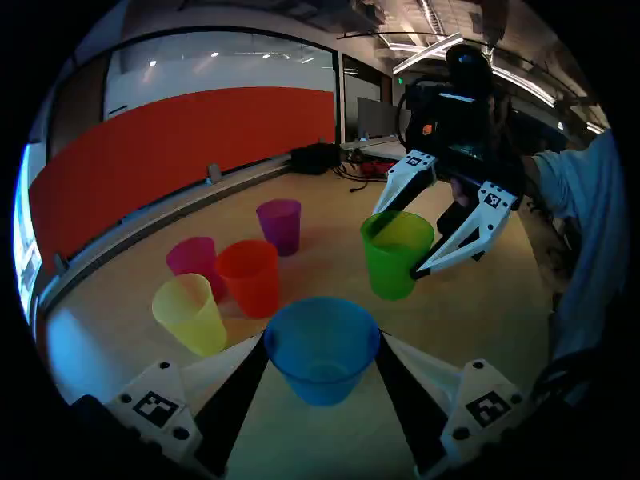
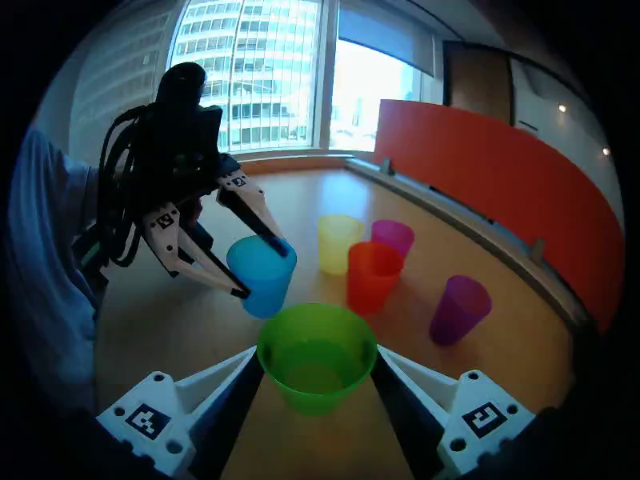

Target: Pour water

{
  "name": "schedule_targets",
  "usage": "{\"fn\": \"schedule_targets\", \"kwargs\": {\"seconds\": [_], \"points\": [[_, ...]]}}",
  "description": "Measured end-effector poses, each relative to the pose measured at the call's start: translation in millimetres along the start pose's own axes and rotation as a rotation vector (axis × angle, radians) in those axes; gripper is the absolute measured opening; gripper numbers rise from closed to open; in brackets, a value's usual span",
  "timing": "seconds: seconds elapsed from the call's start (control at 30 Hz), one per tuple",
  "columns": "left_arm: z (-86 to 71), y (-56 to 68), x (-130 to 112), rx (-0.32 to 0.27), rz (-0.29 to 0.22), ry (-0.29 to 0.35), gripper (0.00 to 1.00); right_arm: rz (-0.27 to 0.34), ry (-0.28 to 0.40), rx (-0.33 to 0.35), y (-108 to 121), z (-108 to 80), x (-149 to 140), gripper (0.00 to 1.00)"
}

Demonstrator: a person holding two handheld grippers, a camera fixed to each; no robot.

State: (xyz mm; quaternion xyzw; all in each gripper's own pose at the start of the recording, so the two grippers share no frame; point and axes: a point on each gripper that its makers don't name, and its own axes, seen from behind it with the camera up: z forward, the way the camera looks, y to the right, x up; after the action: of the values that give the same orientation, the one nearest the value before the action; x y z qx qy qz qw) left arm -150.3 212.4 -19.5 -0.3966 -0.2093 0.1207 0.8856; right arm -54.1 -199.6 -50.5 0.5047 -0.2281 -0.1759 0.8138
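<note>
Blue cup (image 1: 322,372), green cup (image 2: 317,380) clamped, L/R hand-held grippers (image 1: 320,342) (image 2: 317,352).

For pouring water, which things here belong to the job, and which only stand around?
Job: blue cup, held by the left gripper; green cup, held by the right gripper.
Standing around: yellow cup, orange cup, pink cup, purple cup.
</note>
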Motion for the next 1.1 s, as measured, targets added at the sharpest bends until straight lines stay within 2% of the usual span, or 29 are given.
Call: {"fn": "schedule_targets", "kwargs": {"seconds": [0.47,0.83,0.9,0.97,1.1], "points": [[6.5,4.5,-14,-0.006,0.018,-0.021,0.90,0.000,-0.015,-0.001,2,7.2,-6,0.91],[3.8,0.8,-22,-0.002,0.008,-0.038,0.89,0.000,-0.025,-0.001,0,13.0,-12,0.91],[3.5,0.5,-25,0.003,0.011,-0.047,0.91,0.001,-0.026,-0.002,0,14.6,-13,0.91],[3.4,-1.0,-28,0.013,0.013,-0.059,0.98,0.002,-0.028,-0.005,0,16.5,-14,0.91],[1.6,-3.4,-32,0.022,0.000,-0.076,0.98,0.007,-0.029,-0.003,-1,19.8,-16,0.91]]}}
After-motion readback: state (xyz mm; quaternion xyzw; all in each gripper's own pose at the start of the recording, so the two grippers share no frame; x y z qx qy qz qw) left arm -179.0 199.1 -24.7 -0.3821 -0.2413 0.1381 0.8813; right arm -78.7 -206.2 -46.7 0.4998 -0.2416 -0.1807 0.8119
